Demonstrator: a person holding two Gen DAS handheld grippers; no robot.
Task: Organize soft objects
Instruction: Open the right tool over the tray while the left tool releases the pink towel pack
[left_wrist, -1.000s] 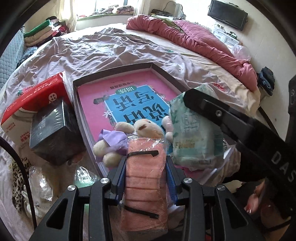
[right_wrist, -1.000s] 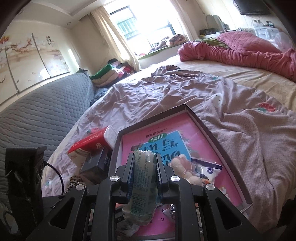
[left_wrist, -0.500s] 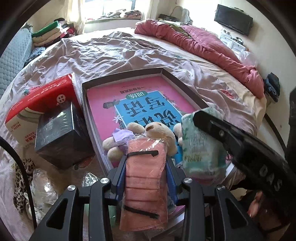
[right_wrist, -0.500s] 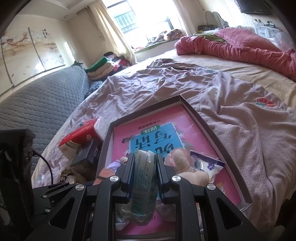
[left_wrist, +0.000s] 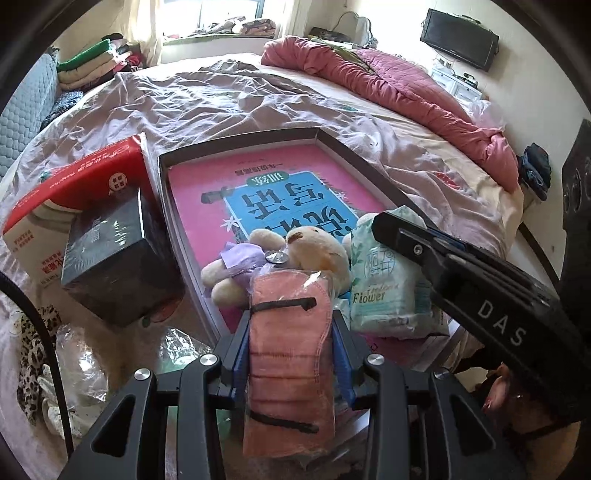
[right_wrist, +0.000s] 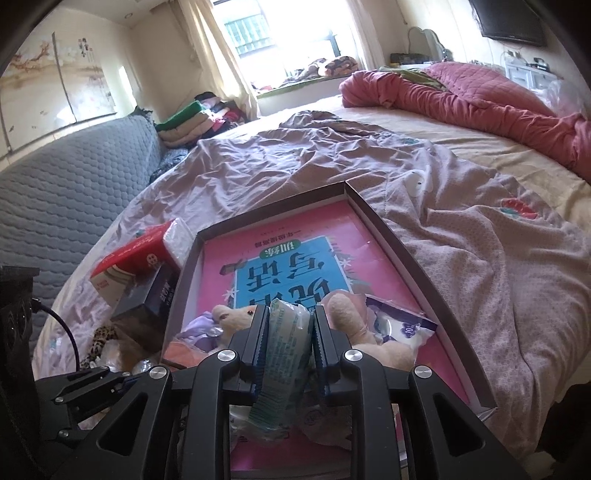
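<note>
Closer over the tray (left_wrist: 168, 184) now, right jaws clamp the "Flower" tissue pack (left_wrist: 384, 291); left clamp bagged masks (left_wrist: 290, 354).

Salmon-pink masks (left_wrist: 290, 354), mint-green tissue pack (left_wrist: 384, 291), pink-and-blue book (left_wrist: 280, 192), leopard-print cloth (left_wrist: 33, 354).

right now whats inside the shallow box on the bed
The shallow box holds a pink book flat on its floor, with a plush bear and a purple packet lying on it. What lies under the book is covered.
</note>
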